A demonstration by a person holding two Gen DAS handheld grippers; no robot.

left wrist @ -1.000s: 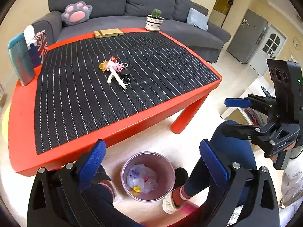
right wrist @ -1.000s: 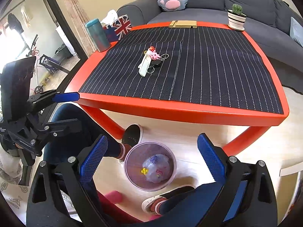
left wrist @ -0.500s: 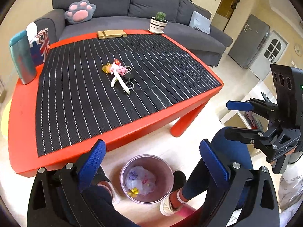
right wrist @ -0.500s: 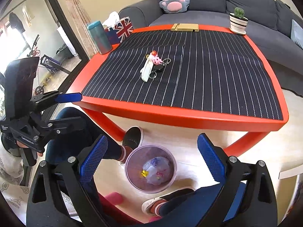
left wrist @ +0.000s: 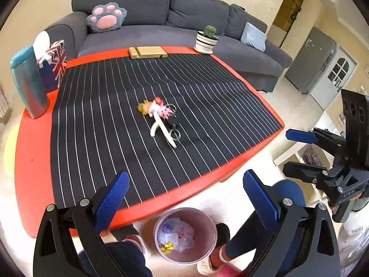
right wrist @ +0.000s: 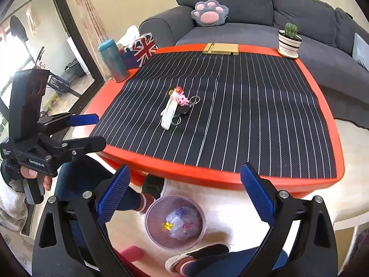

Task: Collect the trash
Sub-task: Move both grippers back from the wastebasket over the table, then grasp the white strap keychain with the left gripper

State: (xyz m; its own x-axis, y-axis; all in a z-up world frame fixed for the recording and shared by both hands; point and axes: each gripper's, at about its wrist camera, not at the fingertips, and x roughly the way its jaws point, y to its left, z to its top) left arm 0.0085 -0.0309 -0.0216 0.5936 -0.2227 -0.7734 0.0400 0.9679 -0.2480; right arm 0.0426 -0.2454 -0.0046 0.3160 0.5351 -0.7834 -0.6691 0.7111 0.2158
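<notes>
Although it lies mid-table on the striped mat (left wrist: 96, 124), the keychain clutter (left wrist: 161, 120) looks light, loose and jangly; its stiff white strip (right wrist: 168, 115) seems the surest hold. Crumpled trash sits soft in the bin (right wrist: 200, 235) below. Both the left gripper (left wrist: 184, 198) and right gripper (right wrist: 184, 194) gape wide, empty. Lettering on the left gripper's body is too blurred to read.

Both grippers are black frames with silver screw heads and blue textured pads — the left gripper (left wrist: 185, 202) and the right gripper (right wrist: 185, 196) alike. The person wears dark blue trousers (left wrist: 244, 237), striped socks and pale slippers (left wrist: 207, 263) — plus a white knit sleeve (right wrist: 10, 198).
</notes>
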